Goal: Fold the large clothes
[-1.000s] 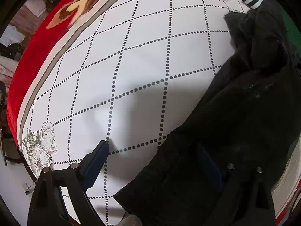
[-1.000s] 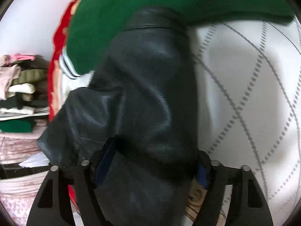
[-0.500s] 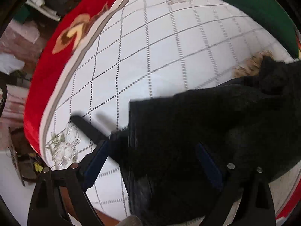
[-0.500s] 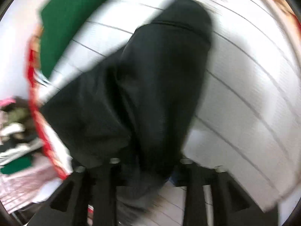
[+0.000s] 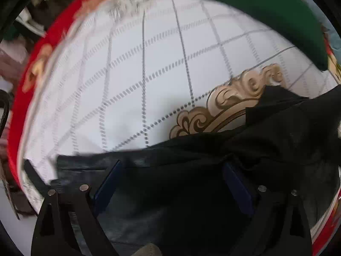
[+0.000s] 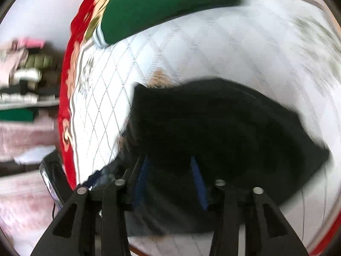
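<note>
A large black leather-like jacket (image 5: 213, 166) lies on the white quilted bedspread (image 5: 127, 74) and fills the lower half of both views. My left gripper (image 5: 172, 170) has its jaws wide apart, over the jacket's near edge. In the right wrist view, the jacket (image 6: 213, 117) is a dark heap on the bedspread (image 6: 234, 49). My right gripper (image 6: 170, 166) is part closed, with jacket cloth between its blue fingers (image 6: 198, 183). The view is blurred.
A folded green garment (image 5: 266, 15) with a striped cuff lies at the far side of the bed; it also shows in the right wrist view (image 6: 159, 6). The bed's red border (image 6: 66, 106) drops off at the left. Shelves of stacked clothes (image 6: 23, 74) stand beyond.
Both grippers have swung with the jacket across the bed. The jacket has turned from a long upright drape to a wide, low heap. The right gripper's jaws have come closer together.
</note>
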The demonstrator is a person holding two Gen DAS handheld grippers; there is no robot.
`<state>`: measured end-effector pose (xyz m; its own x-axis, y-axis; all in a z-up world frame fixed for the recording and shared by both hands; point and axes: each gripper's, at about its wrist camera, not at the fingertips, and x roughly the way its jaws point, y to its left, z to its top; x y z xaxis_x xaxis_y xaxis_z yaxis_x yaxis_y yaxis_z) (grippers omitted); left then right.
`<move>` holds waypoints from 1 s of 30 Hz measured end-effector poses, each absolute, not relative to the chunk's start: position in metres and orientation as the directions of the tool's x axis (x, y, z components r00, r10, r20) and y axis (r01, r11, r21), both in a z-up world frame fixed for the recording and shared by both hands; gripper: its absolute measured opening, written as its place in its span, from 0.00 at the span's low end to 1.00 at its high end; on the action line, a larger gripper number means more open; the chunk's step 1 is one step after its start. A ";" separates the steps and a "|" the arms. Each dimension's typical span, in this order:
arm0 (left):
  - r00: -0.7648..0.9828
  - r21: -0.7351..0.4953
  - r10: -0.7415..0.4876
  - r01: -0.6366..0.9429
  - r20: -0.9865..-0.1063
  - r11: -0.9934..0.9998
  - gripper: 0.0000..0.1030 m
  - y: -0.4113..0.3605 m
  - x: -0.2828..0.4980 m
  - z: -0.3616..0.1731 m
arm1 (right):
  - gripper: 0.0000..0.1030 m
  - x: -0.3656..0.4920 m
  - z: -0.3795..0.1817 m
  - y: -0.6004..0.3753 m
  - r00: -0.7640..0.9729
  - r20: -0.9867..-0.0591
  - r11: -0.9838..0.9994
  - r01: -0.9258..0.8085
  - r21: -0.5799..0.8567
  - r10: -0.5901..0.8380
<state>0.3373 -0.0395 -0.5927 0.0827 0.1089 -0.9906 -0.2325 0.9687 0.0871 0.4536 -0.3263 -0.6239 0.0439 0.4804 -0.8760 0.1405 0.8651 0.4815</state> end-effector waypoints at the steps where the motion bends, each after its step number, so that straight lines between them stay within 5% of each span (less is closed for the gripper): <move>1: 0.084 0.082 0.105 -0.244 -0.991 0.966 1.00 -0.037 0.337 -0.596 | 0.38 0.470 -0.634 -0.312 0.036 -0.892 0.886 0.109 0.451 0.450; 3: 0.103 0.059 0.088 -0.261 -0.991 0.964 1.00 -0.031 0.334 -0.597 | 0.37 0.498 -0.662 -0.293 0.005 -0.941 0.939 0.068 0.338 0.338; 8: 0.076 0.067 0.093 -0.285 -0.993 0.956 1.00 -0.024 0.324 -0.592 | 0.36 0.518 -0.679 -0.292 -0.032 -0.946 0.933 0.176 0.312 0.322; 12: 0.119 0.103 0.136 -0.251 -0.983 0.962 1.00 -0.029 0.316 -0.553 | 0.38 0.494 -0.651 -0.330 -0.010 -0.904 0.890 0.182 0.418 0.427; 17: 0.174 0.082 0.120 -0.212 -0.977 0.974 1.00 -0.049 0.301 -0.527 | 0.71 0.427 -0.601 -0.429 0.175 -0.844 0.791 0.295 0.536 0.506; 23: 0.101 0.082 0.105 -0.209 -0.989 0.974 1.00 -0.082 0.289 -0.573 | 0.71 0.342 -0.642 -0.509 0.228 -0.848 0.699 0.485 0.525 0.478; 30: 0.106 0.057 0.085 -0.241 -0.991 0.969 1.00 -0.081 0.284 -0.591 | 0.73 0.328 -0.705 -0.500 0.292 -0.685 0.523 0.471 0.710 0.667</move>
